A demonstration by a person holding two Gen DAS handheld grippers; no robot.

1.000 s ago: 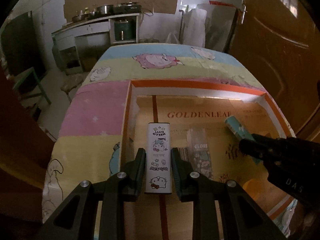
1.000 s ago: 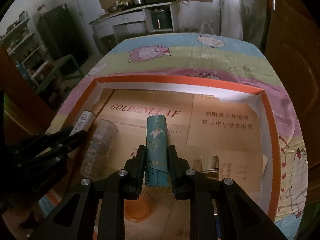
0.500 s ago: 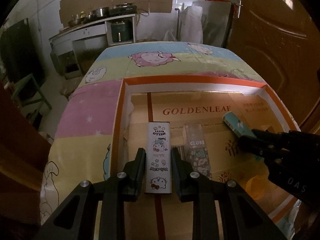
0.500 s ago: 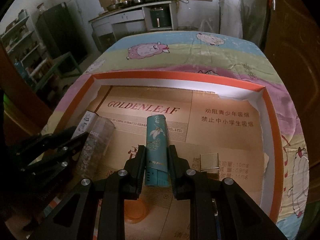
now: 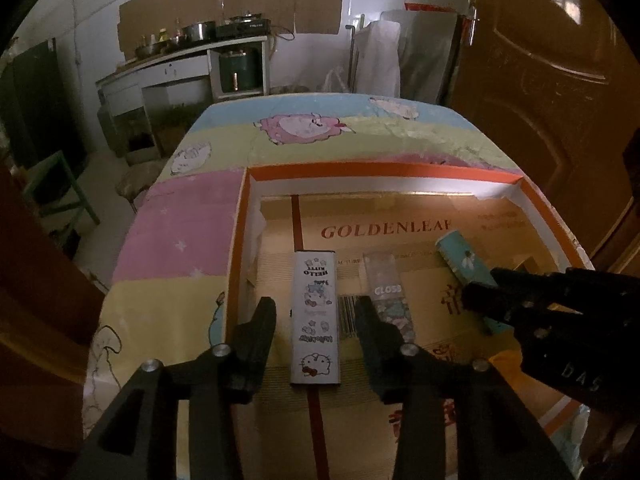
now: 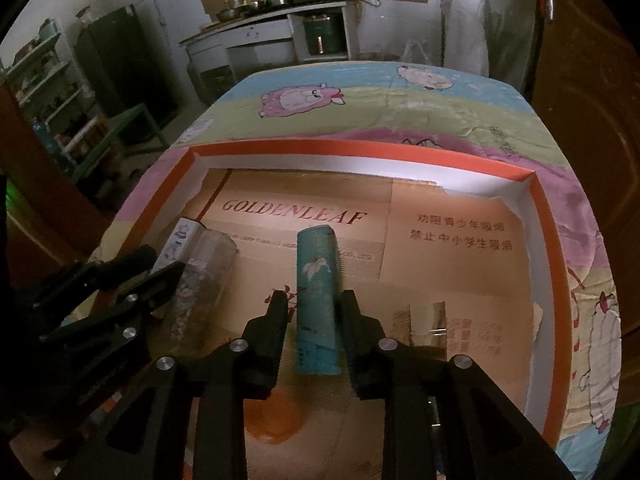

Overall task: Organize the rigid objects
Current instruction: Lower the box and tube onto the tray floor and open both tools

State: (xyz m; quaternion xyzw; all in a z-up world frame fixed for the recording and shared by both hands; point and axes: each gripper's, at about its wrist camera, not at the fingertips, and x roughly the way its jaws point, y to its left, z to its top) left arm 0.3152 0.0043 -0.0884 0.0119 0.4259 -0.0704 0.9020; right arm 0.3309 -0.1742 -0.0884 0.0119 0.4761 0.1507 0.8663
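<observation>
**Two grippers let go inside the tray**

Orange-rimmed tray (image 5: 384, 170) fills the lower frame. Left gripper (image 5: 316, 312), jaws just spread, straddles the white cartoon box (image 5: 315, 316) at lower centre without touching. Right gripper (image 6: 314, 306), just easing apart slightly, flanks the teal tube (image 6: 318, 292) at centre. Clear gloss box (image 5: 390, 296) lies just right of the white one.

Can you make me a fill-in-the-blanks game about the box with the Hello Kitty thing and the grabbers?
1. The big red word printed on the cardboard inside the orange-rimmed box is ____.
2. The white Hello Kitty box lies between the fingers of the ____ gripper.
3. The tube between the fingers of the right gripper is coloured ____.
4. The clear case lying right beside the Hello Kitty box reads ____.

Missing words: GOLDENLEAF; left; teal; GLOSS
</observation>
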